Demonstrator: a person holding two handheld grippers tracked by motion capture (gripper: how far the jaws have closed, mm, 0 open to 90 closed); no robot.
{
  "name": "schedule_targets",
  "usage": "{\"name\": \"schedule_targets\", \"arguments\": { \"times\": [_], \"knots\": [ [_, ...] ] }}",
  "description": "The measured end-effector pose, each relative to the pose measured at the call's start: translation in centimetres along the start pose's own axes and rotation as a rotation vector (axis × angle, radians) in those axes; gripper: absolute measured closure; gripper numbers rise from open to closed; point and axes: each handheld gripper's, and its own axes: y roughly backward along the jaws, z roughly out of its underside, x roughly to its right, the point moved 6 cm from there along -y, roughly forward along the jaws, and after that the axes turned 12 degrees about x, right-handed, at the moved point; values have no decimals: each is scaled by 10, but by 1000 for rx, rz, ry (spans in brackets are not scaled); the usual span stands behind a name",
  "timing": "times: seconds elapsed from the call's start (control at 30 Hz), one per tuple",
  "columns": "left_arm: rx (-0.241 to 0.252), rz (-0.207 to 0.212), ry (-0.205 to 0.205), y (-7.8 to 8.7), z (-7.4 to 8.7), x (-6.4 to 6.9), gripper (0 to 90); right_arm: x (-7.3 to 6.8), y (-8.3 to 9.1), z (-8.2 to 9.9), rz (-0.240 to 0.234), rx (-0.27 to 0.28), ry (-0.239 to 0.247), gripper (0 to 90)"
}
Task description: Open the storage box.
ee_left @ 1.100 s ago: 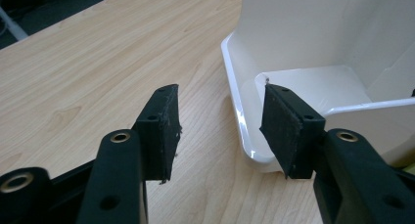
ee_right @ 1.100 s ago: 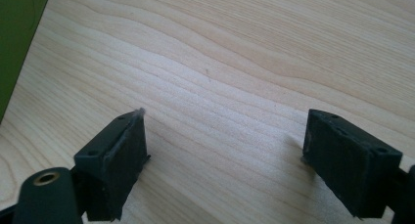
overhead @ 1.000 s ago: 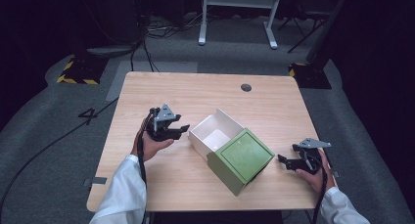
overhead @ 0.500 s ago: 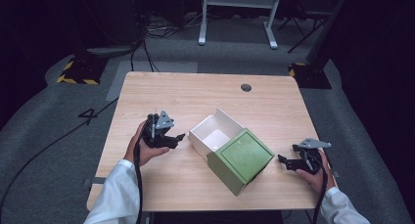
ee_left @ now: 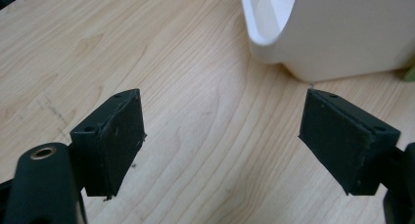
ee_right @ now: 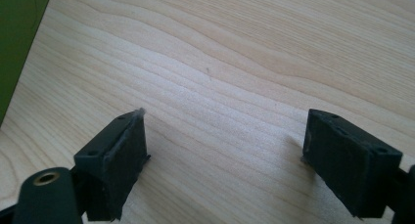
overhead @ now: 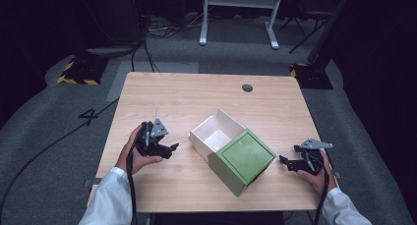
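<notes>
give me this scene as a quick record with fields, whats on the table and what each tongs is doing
surface: wooden table, round cable hole near the far edge
white box: open, looks empty, mid-table
green lid: tilted, propped over the white box's near right corner
left tongs: open, holding nothing, left of the white box
right tongs: open, holding nothing, right of the green lid
contact: neither tongs touches the box or lid
</notes>
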Motion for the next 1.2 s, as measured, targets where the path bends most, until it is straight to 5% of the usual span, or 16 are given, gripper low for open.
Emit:
{"name": "schedule_targets", "arguments": {
  "times": [0.17,0.47,1.2],
  "knots": [
    [-16,0,-31,8,12,2,168,0,0,0,0,0,0,164],
    [-33,-19,-9,18,34,2,169,0,0,0,0,0,0,164],
    [-43,-24,109,40,72,-5,169,0,0,0,0,-1,-1,164]
  ]
}}
